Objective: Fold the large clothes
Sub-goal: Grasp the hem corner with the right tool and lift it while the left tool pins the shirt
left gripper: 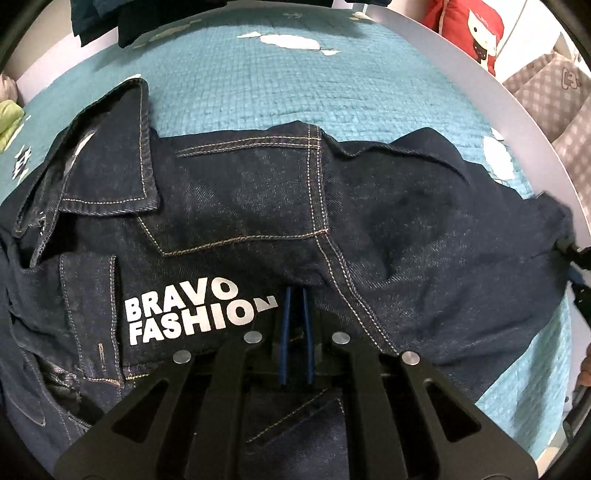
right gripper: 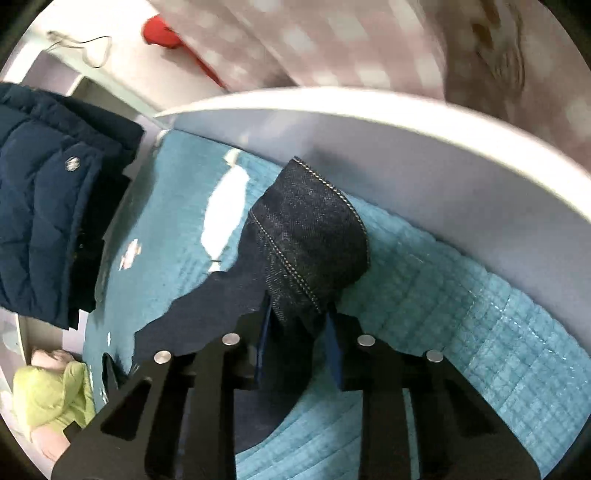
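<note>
A dark denim jacket printed "BRAVO FASHION" lies spread on a teal quilt. My left gripper points down at its middle. Its blue pads stand almost together, their tips pinching a ridge of denim beside a stitched seam. In the right wrist view, the jacket's sleeve cuff rises from my right gripper. Bunched denim fills the space between both blue pads, which press on it. In the left wrist view the right gripper shows at the far right edge, at the sleeve's end.
A white bed rim curves close behind the sleeve. A navy puffer jacket hangs at the left, with a lime green garment below it. A red cushion and pink checked bedding lie beyond the rim.
</note>
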### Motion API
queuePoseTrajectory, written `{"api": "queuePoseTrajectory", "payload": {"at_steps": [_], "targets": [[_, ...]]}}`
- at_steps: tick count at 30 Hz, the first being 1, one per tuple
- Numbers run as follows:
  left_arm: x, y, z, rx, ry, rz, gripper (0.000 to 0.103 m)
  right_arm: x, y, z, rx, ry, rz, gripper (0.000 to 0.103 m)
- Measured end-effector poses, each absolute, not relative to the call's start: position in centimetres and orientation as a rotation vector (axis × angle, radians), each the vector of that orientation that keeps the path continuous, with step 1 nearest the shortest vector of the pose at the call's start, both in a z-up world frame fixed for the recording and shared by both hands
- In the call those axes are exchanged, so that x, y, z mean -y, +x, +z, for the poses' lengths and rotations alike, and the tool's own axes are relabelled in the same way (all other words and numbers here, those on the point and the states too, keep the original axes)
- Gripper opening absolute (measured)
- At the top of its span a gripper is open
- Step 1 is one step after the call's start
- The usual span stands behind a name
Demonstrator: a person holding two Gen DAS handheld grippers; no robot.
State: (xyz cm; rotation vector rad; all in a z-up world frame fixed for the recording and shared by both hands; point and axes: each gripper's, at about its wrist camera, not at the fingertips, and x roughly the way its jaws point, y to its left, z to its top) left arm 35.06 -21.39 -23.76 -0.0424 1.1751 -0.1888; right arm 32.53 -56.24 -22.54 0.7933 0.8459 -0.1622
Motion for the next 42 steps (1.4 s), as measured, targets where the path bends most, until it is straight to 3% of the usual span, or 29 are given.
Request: {"api": "queuePoseTrajectory", "payload": {"at_steps": [12,19,21,30,42], "targets": [[21.1,35.2,-24.0,-1.172,-0.058,-0.197,0.006,46.7,27.5,-9.1,-0.611,0.662,0.12,0.022],[20.7,35.9,-24.0,-1.192,-0.057,-0.223,0.004,39.6,26.1,-5.5,-0.603,0.582,0.231,0.022],[20.6,36.1,-23.9,-1.205,-0.05,-0.224,0.0,37.9,25.8,-5.1,-0.604,0.56,0.24,0.022],[14.0,33.1,-17.6,-1.096,-0.141,-0.264,0.0,29.9,24.7,-4.8,-0.638,0.48,0.283,0.022],[-4.6,28.5,-15.6,-1.038,-0.197,-0.097,0.0,14.9,26.4,-11.2,-0.783,0.324,0.341,0.022]]}}
